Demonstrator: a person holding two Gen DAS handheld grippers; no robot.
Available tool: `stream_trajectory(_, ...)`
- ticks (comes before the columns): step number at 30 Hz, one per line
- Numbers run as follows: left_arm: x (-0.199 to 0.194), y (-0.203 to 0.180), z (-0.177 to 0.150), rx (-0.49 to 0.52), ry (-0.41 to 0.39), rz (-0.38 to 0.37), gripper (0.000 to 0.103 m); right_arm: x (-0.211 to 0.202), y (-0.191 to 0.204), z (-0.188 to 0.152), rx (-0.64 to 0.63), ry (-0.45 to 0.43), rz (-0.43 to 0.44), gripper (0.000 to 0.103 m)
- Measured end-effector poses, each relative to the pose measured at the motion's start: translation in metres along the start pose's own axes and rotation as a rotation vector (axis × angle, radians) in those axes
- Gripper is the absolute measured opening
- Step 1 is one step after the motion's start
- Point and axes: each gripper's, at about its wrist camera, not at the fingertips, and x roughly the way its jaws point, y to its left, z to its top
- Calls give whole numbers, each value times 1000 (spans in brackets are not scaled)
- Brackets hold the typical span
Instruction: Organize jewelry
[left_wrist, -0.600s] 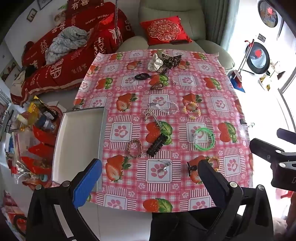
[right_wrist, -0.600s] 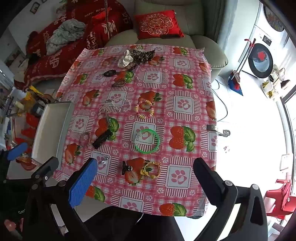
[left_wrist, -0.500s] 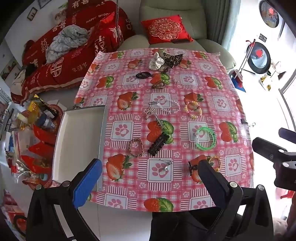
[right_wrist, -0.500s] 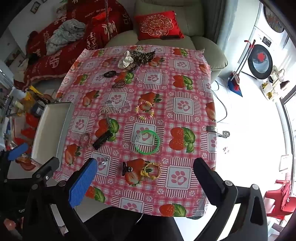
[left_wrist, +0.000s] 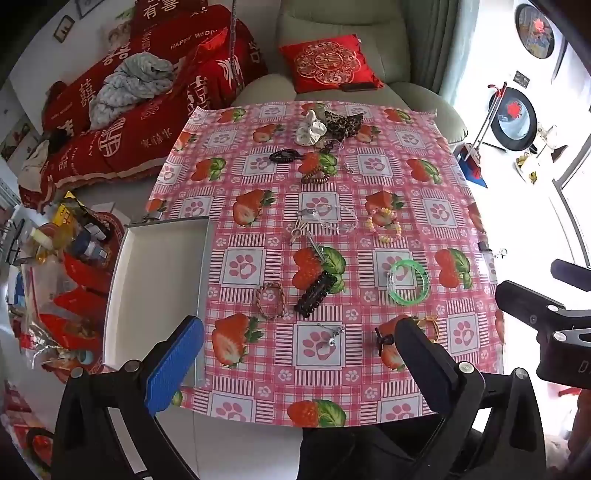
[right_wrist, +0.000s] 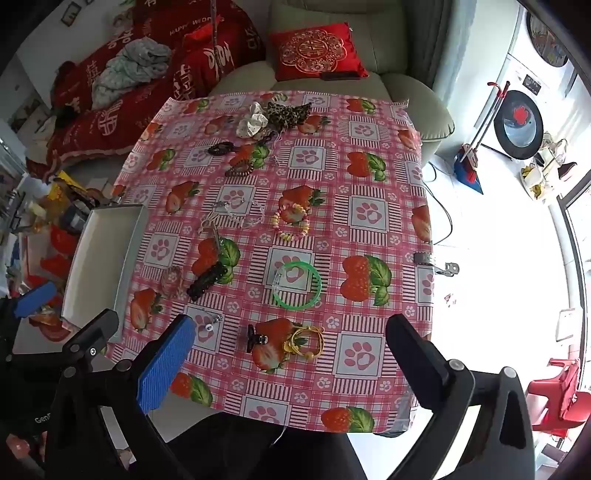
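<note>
Jewelry lies scattered on a pink strawberry-print tablecloth (left_wrist: 369, 387). A green bangle (left_wrist: 408, 282) (right_wrist: 297, 284), a black hair clip (left_wrist: 316, 293) (right_wrist: 207, 280), a braided bracelet (left_wrist: 271, 300), a beaded bracelet (left_wrist: 384, 225) and a yellow cord bracelet (right_wrist: 303, 341) are among the pieces. An empty white tray (left_wrist: 155, 288) (right_wrist: 99, 258) sits at the table's left edge. My left gripper (left_wrist: 299, 354) hovers open above the near edge, right of the tray. My right gripper (right_wrist: 290, 360) hovers open above the near edge, over the yellow bracelet. Nothing is between either pair of fingers.
A white scrunchie (left_wrist: 312, 127) and a leopard one (left_wrist: 341, 122) lie at the far edge. A grey-green armchair with a red cushion (left_wrist: 328, 62) stands behind the table. Red bedding and clutter fill the left side; a washing machine (right_wrist: 517, 125) stands at the right.
</note>
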Motion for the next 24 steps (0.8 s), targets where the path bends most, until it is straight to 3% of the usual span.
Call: stream_trajectory(24, 5, 4, 0, -39, 21, 4, 103, 7, 3, 4, -9, 21, 17, 103)
